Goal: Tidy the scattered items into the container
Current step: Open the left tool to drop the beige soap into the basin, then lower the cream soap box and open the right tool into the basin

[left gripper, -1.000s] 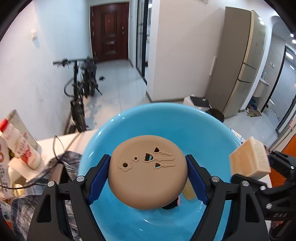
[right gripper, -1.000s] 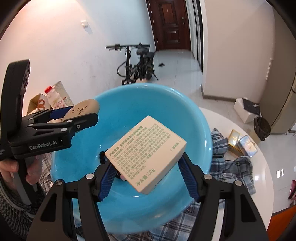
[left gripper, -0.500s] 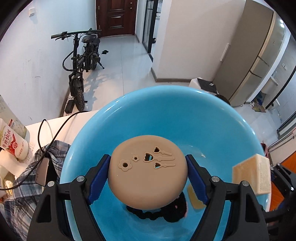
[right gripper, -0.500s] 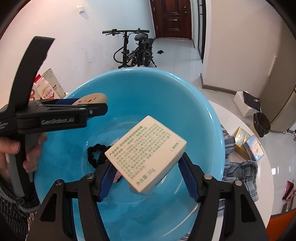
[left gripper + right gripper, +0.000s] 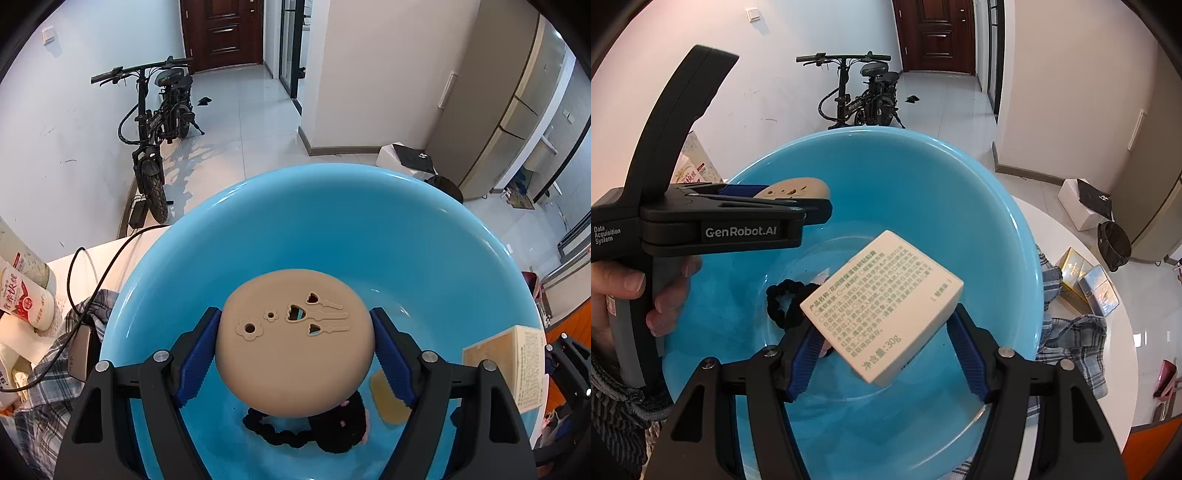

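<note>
A big blue basin [image 5: 332, 221] [image 5: 960, 206] fills both views. My left gripper [image 5: 295, 350] is shut on a round tan disc [image 5: 295, 343] with flower and heart cut-outs, held above the basin's inside. My right gripper [image 5: 882, 347] is shut on a cream box [image 5: 882, 306] with green print, also over the basin. The box [image 5: 506, 365] shows at the right edge of the left wrist view, and the left gripper [image 5: 798, 194] with the disc [image 5: 798, 190] shows at the left of the right wrist view. A black scrunchie [image 5: 295, 435] [image 5: 785, 302] and a flat tan piece [image 5: 388, 398] lie on the basin's bottom.
The basin stands on a white round table [image 5: 1082, 258] over a plaid cloth [image 5: 1071, 332] [image 5: 44, 376]. Gold and silver boxes [image 5: 1086, 284] lie at the right. A milk bottle [image 5: 26, 302], a black cable [image 5: 103, 266] and a hand [image 5: 624, 295] are at the left.
The left gripper with the disc has moved forward and lower over the basin, so the scrunchie on the bottom now shows. The right gripper has barely moved.
</note>
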`<state>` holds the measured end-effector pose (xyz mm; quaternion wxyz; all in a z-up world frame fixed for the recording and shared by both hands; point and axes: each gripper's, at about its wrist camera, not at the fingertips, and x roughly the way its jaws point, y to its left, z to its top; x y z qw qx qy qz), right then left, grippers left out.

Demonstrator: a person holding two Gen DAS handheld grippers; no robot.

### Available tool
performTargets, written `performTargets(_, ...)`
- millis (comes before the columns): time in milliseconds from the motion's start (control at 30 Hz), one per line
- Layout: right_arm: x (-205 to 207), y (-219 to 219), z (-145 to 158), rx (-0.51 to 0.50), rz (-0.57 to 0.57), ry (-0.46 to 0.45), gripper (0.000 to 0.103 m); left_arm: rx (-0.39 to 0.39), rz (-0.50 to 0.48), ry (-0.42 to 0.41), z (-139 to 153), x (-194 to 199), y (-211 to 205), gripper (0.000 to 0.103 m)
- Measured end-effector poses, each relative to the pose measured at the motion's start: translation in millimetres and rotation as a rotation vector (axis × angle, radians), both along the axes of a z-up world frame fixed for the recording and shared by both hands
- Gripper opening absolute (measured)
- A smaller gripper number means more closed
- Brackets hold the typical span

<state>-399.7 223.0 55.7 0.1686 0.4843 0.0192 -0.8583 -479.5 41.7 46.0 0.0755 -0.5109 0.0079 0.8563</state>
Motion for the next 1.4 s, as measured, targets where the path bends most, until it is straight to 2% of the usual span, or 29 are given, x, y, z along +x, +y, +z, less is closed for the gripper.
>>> performTargets(700,2.6,-0.2,2.3,0.018,0.003,-0.004,0.065,0.025,0.024,-0.018,-1.7,-1.7,-7.5,0.083)
performTargets(1000,7.0,2.1,3.2,0.014,0.0,-0.008,0.065,0.037,0.03,0.086,18.4,11.3,-9.2,0.085)
performTargets(1167,10.4,6.4,4.4,0.007,-0.008,-0.01,0.065,0.095,0.064,0.09,25.2,16.4,-19.9,0.085)
performTargets(1400,14.2,6.6,7.5,0.014,-0.003,0.001,0.065,0.086,0.081,0.115,39.4,23.0,-24.9,0.085)
